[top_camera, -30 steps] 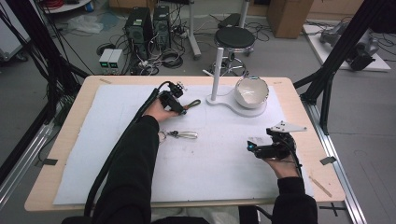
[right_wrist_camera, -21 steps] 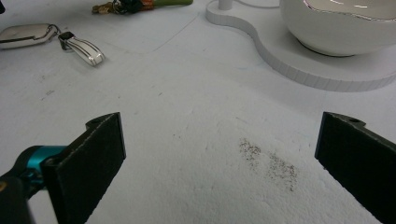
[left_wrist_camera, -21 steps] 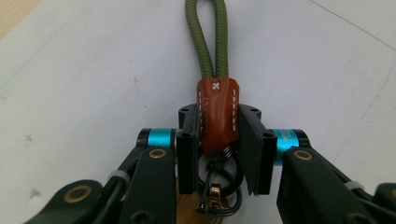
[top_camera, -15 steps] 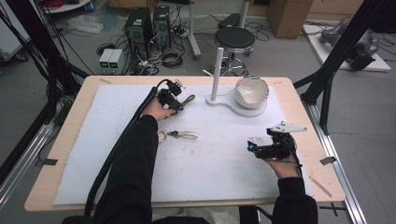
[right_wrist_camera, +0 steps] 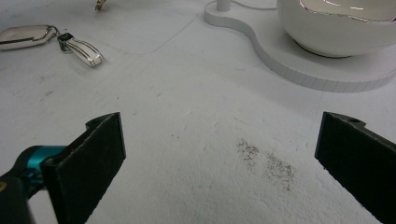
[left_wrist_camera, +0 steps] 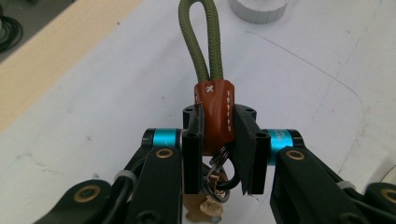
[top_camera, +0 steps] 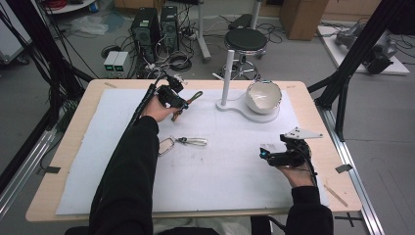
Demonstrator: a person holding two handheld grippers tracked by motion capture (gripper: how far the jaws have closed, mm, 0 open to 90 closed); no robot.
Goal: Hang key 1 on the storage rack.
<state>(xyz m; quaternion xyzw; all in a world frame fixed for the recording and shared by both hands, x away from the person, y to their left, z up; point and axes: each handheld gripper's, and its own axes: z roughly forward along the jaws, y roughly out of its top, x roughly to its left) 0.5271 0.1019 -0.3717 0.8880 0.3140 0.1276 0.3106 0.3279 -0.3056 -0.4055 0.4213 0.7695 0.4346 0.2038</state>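
Your left gripper [top_camera: 172,96] is raised over the far left of the white mat [top_camera: 225,161], with an olive cord keychain [top_camera: 188,102] caught in its jaws. A silver keychain [top_camera: 182,143] lies flat on the mat near your left sleeve. Your right gripper [top_camera: 288,155] rests low at the right. The white bowl [top_camera: 263,96] sits on its stand [top_camera: 230,100], beside 1 upright post [top_camera: 227,73].
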